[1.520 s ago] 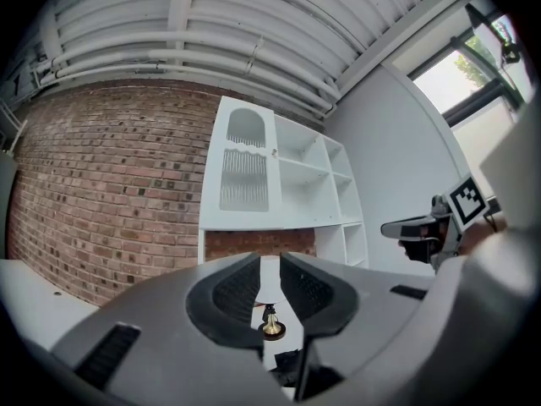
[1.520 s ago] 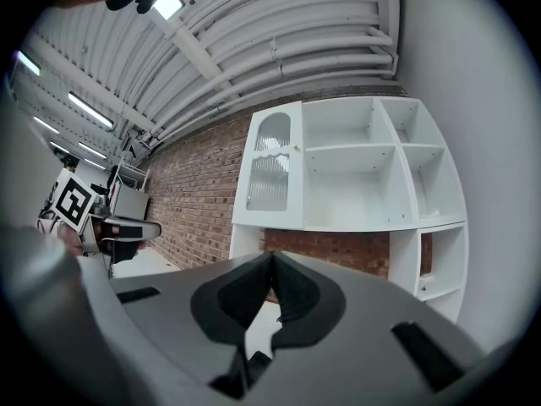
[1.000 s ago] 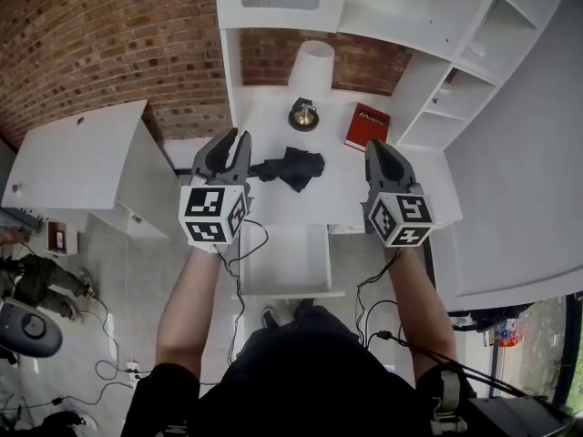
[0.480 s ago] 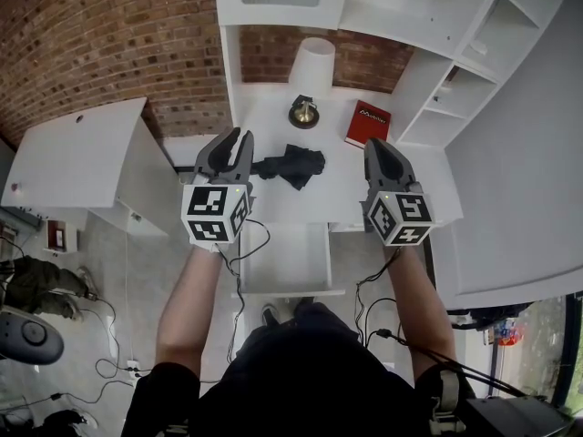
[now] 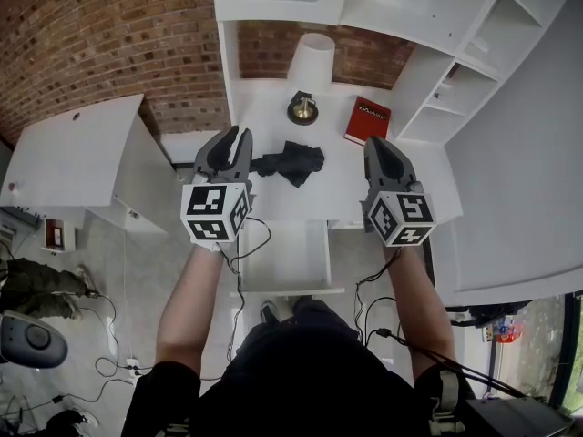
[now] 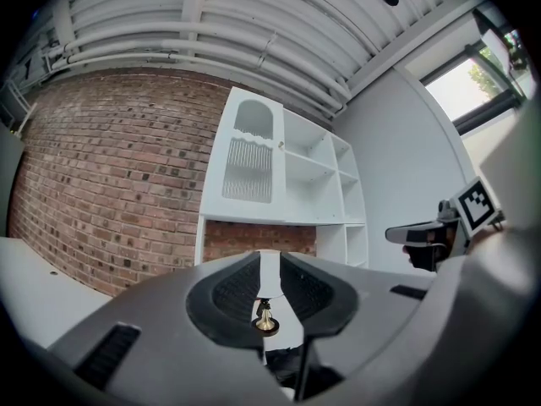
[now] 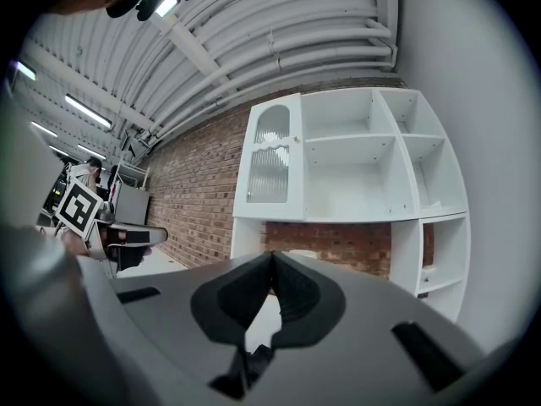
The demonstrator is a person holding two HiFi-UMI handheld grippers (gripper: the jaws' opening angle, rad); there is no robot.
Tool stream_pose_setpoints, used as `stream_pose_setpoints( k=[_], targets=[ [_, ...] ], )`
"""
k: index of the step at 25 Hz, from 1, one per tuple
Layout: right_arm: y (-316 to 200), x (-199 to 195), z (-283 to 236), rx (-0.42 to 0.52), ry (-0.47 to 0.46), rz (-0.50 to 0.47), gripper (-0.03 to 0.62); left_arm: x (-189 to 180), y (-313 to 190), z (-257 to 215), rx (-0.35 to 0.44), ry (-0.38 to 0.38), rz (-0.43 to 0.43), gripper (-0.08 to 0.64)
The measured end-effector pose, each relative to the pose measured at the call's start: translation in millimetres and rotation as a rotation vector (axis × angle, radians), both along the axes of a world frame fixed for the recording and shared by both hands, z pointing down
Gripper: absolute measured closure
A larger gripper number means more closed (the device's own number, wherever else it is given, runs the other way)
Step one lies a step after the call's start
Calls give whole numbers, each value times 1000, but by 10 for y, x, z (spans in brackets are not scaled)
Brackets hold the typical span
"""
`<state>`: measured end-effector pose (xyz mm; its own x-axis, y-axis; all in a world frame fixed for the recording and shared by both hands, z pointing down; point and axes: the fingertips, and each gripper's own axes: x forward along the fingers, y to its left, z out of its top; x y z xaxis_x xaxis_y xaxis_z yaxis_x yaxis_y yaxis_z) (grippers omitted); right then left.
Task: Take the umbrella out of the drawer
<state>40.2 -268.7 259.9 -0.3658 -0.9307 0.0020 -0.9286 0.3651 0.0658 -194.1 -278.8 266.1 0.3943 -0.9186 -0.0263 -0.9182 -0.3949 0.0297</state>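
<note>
The left gripper (image 6: 270,265) has its jaws drawn in to a narrow slit with nothing between them. The right gripper (image 7: 270,256) has its jaws pressed together, empty. Both hover level over the white desk (image 5: 342,169). Between the 2, nearer the left, the black umbrella (image 5: 293,162) lies on the desk, outside the open drawer (image 5: 287,255).

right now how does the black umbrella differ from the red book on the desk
The umbrella is black, soft and bunched; the book is red, flat and rectangular. The umbrella lies mid-desk, the book nearer the shelves. Both rest on the white desk.
</note>
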Motion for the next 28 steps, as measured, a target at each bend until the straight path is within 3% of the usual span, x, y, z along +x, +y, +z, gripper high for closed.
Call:
stream_pose_setpoints(
  k=[28],
  targets=[
    [-256, 166, 113, -25, 1, -6, 592, 220, -297, 177, -49, 12, 24, 491]
  ],
)
